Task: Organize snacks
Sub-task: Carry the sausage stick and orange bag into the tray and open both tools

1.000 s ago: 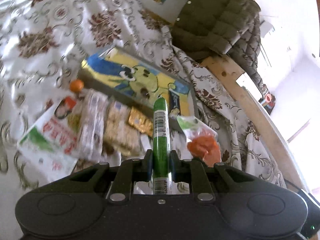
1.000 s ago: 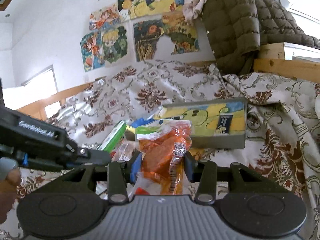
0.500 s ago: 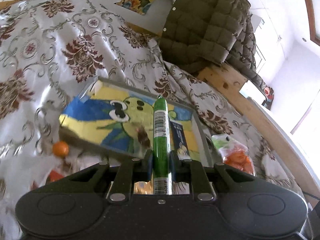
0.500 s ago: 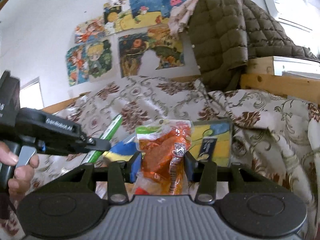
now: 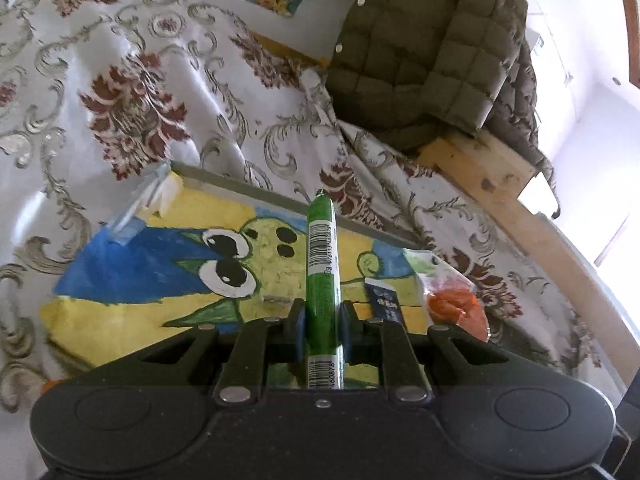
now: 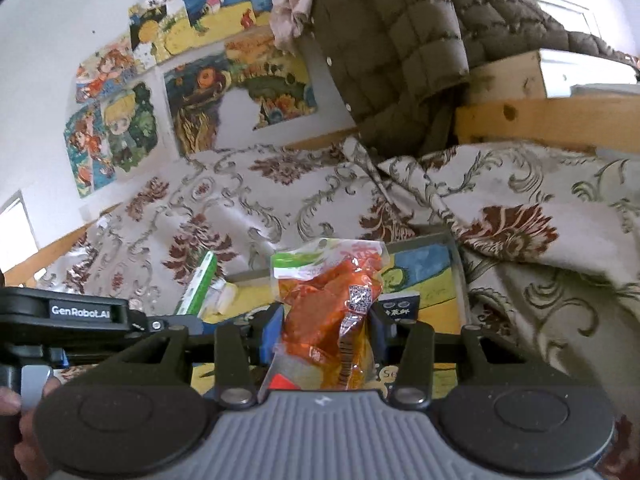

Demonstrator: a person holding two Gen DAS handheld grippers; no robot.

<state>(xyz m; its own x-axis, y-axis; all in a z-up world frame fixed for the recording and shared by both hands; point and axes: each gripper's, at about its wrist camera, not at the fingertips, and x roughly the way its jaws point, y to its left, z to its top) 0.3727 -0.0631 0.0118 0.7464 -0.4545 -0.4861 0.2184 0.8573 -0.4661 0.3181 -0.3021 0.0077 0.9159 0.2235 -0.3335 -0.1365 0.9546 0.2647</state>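
A quilted olive jacket (image 5: 424,52) hangs over the floral bedspread (image 5: 132,92).

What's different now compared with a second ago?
Both grippers carried their snacks away from the pile of snacks and over the painted box. The left gripper still clamps the green stick; the right gripper still holds the orange bag. Nothing was let go.

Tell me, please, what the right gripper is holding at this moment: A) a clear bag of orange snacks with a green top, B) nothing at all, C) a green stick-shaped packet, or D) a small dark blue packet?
A: in the right wrist view, the right gripper is shut on the orange snack bag, which stands up between its fingers.
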